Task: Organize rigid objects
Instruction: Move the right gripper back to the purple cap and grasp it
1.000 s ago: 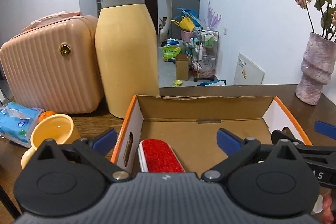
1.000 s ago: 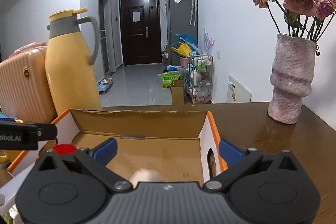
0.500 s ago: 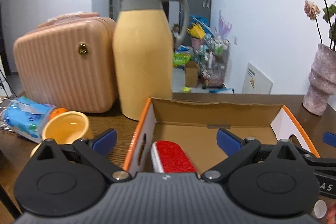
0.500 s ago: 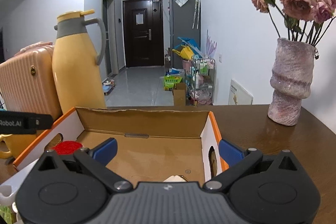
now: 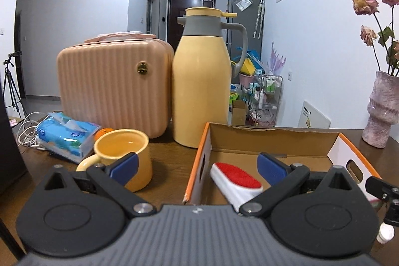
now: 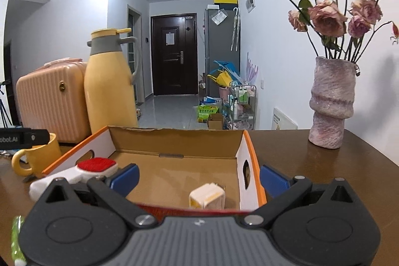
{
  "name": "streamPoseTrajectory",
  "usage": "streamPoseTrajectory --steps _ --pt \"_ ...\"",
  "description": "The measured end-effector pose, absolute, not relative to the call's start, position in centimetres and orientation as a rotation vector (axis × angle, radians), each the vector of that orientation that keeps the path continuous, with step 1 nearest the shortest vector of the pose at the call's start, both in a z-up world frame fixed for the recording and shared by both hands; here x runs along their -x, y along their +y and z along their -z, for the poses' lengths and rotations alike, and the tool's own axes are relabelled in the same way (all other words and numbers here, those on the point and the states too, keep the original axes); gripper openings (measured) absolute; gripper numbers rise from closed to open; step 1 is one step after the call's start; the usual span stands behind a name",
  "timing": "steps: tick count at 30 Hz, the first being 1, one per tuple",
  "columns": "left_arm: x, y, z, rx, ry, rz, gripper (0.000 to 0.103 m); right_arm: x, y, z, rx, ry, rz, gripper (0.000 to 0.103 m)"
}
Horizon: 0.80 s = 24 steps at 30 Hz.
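Note:
An open cardboard box (image 5: 271,141) (image 6: 174,141) with orange edges sits on the brown table. Inside it at the left lies a white brush with a red pad (image 5: 237,178) (image 6: 96,166), its handle resting over the box's near left edge. A small white and yellow cube (image 6: 207,198) lies on the box floor near the right wall. My left gripper (image 5: 197,166) is open and empty, held over the box's near left corner. My right gripper (image 6: 199,178) is open and empty, just in front of the box. A yellow mug (image 5: 124,153) (image 6: 37,156) stands left of the box.
A tall yellow thermos jug (image 5: 202,91) (image 6: 109,91) and a pink ribbed case (image 5: 112,89) (image 6: 52,104) stand behind the box. A blue tissue pack (image 5: 67,136) lies at the left. A pink vase with dried roses (image 6: 331,104) (image 5: 381,111) stands at the right. A small white cap (image 5: 385,233) lies at the near right.
Both grippers have drawn back from the box and risen. The left one has shifted leftward, so the mug now shows fully. The cube in the box has come into the right view.

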<state>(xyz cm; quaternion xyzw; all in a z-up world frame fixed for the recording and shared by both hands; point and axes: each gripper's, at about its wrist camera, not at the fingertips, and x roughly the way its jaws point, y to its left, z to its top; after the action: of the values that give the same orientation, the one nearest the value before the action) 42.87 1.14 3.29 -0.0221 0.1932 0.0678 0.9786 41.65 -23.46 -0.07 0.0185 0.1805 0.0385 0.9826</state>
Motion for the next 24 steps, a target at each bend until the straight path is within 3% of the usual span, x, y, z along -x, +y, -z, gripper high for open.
streamPoseTrajectory --steps 24 --pt "-30.2 4.2 -0.7 0.045 0.382 -0.122 0.103 -29.1 -23.7 3.9 -0.072 0.339 -0.089 0.103"
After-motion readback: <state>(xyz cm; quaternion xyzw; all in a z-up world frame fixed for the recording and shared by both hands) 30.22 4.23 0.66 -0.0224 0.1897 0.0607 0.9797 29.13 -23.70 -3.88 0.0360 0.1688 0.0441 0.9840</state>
